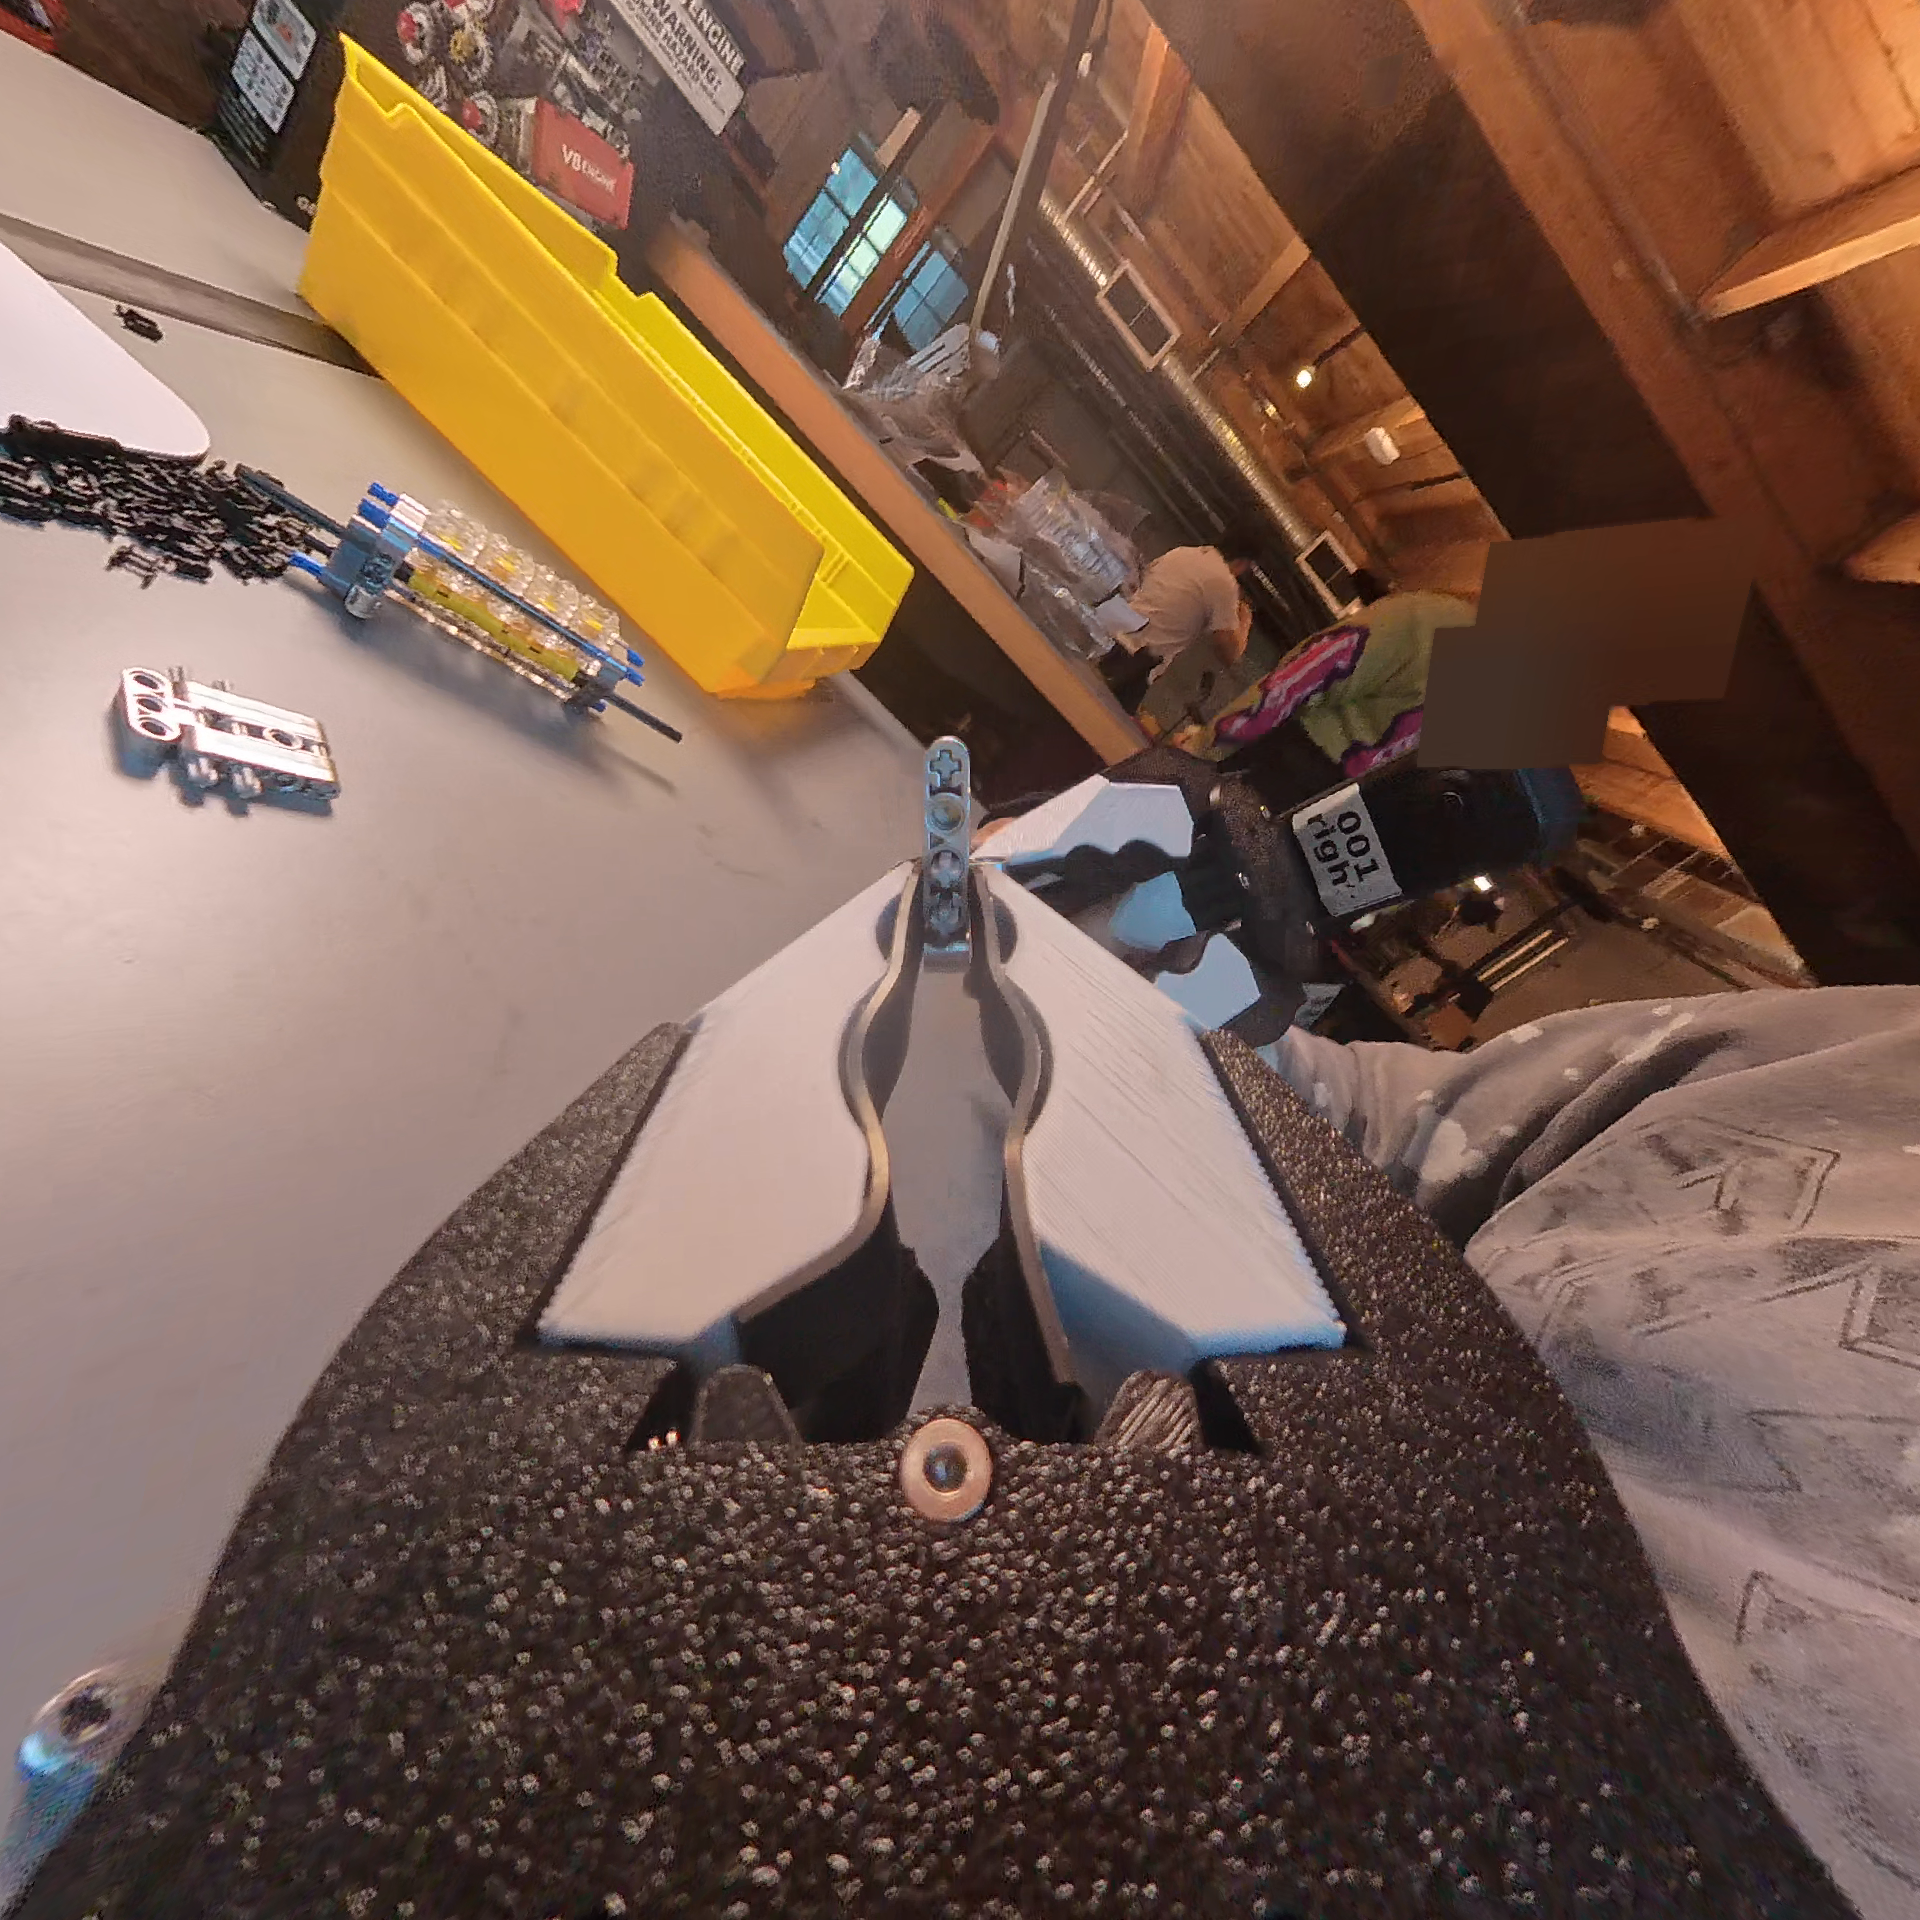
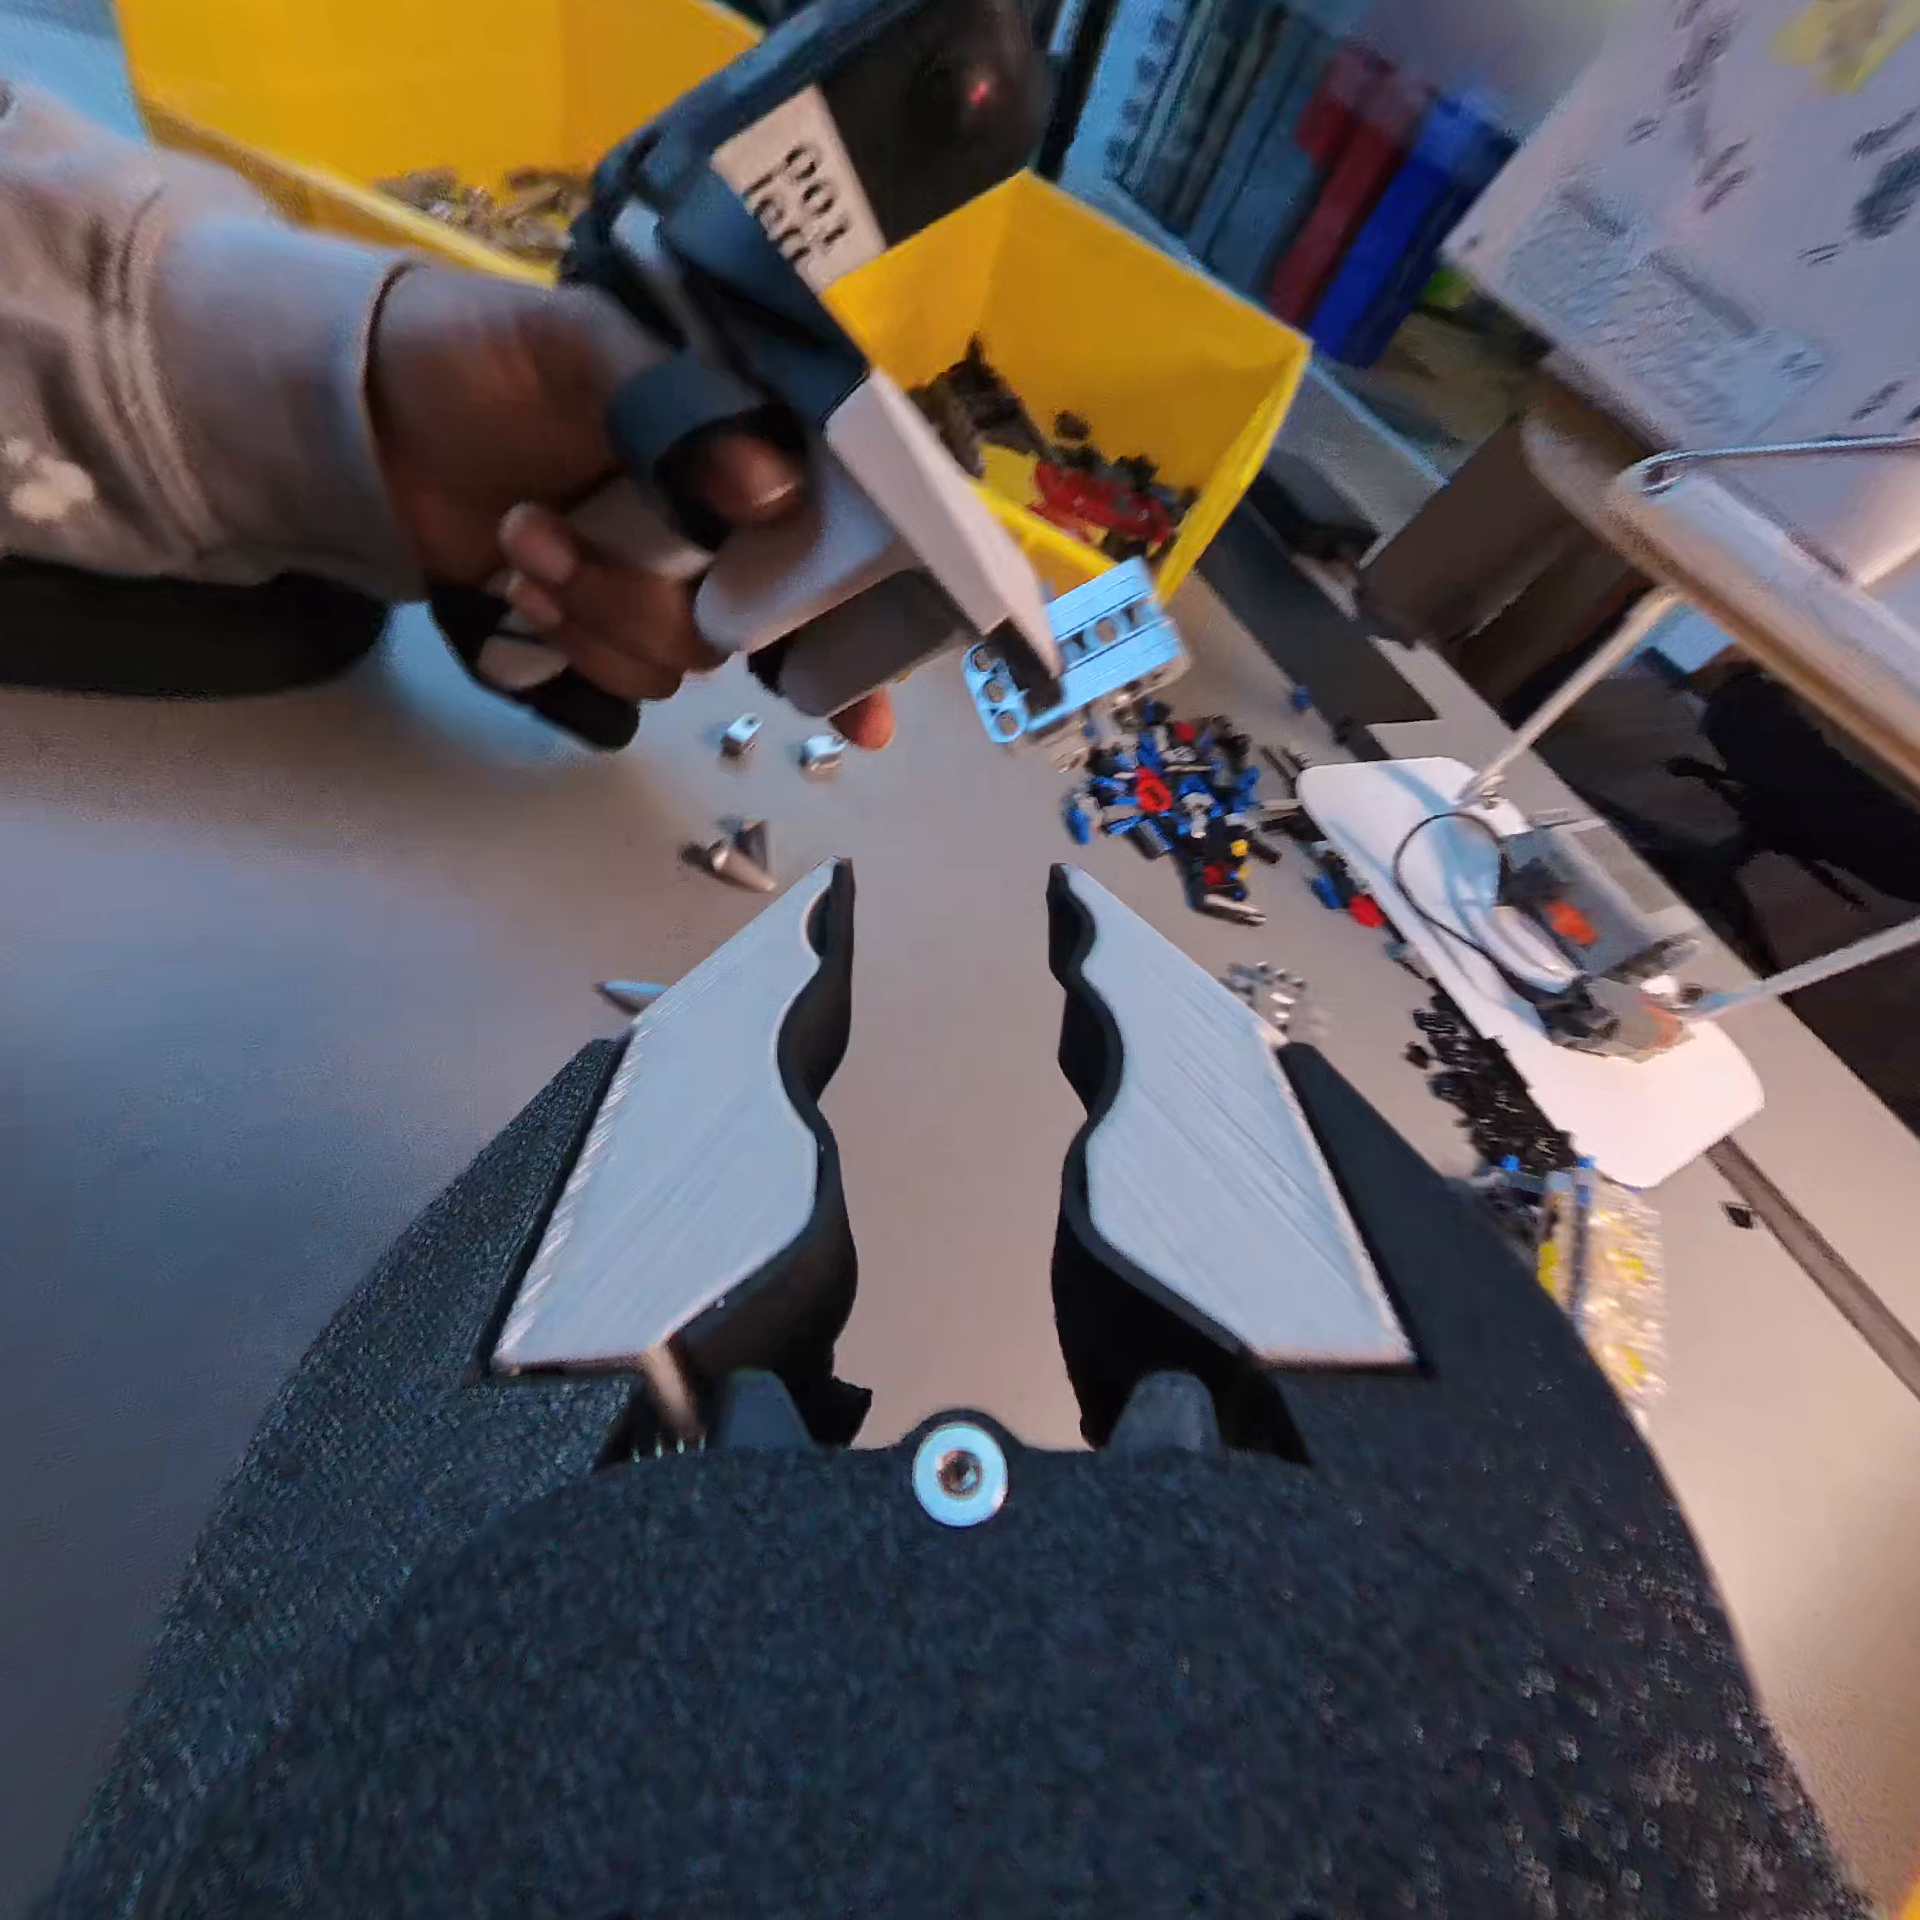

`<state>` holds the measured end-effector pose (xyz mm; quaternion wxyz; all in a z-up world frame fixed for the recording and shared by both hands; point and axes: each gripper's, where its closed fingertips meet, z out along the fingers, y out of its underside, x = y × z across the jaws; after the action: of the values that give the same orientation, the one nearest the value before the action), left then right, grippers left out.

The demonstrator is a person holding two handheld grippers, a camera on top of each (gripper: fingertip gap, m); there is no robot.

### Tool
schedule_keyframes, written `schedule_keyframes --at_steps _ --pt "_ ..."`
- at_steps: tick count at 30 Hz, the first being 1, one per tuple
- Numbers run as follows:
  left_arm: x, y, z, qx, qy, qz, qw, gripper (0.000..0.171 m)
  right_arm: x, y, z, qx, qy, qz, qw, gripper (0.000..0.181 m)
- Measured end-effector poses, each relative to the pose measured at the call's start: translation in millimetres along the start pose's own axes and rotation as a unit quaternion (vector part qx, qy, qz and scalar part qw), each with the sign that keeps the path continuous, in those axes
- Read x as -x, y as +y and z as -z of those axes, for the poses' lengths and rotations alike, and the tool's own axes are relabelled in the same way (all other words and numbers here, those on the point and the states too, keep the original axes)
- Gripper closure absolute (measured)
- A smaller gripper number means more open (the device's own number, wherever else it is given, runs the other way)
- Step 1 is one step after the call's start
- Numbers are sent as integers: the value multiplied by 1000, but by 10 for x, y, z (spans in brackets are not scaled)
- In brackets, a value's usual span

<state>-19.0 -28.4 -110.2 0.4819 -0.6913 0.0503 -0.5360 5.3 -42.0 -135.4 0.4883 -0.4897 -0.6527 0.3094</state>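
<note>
My left gripper [image 1: 948,904] is shut on a thin grey beam with holes [image 1: 948,800] and holds it upright above the grey table [image 1: 468,987]. In the right wrist view a hand [image 2: 499,468] holds this left gripper [image 2: 1023,665], with its tip in front of a grey frame piece [image 2: 1117,629]. That frame piece lies on the table [image 1: 223,738]. My right gripper [image 2: 951,883] is open and empty above the table [image 2: 312,935]. It shows just behind the beam in the left wrist view [image 1: 1101,831].
Yellow bins [image 1: 582,416] stand at the table's far edge, and one holds dark and red parts [image 2: 1091,436]. An assembly of clear pieces on blue axles [image 1: 488,592] lies by a pile of black pins [image 1: 135,509]. There are loose blue and black parts [image 2: 1174,810], small grey pieces [image 2: 738,852] and a white stand base [image 2: 1527,966]. About 4 centimeters separates my left fingertips from my right.
</note>
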Motion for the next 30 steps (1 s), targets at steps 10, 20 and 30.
schedule_keyframes --at_steps 10,20,30 --pt "-433 -146 -77 -92 108 38 989 165 -228 -522 169 -95 129 -98 982 161" --pt "-1242 -288 -137 -170 241 74 953 166 2 -1142 700 -179 311 73 930 149" --pt "-1935 -314 -385 -246 259 109 928 165 91 -1549 1290 -194 385 201 880 148"
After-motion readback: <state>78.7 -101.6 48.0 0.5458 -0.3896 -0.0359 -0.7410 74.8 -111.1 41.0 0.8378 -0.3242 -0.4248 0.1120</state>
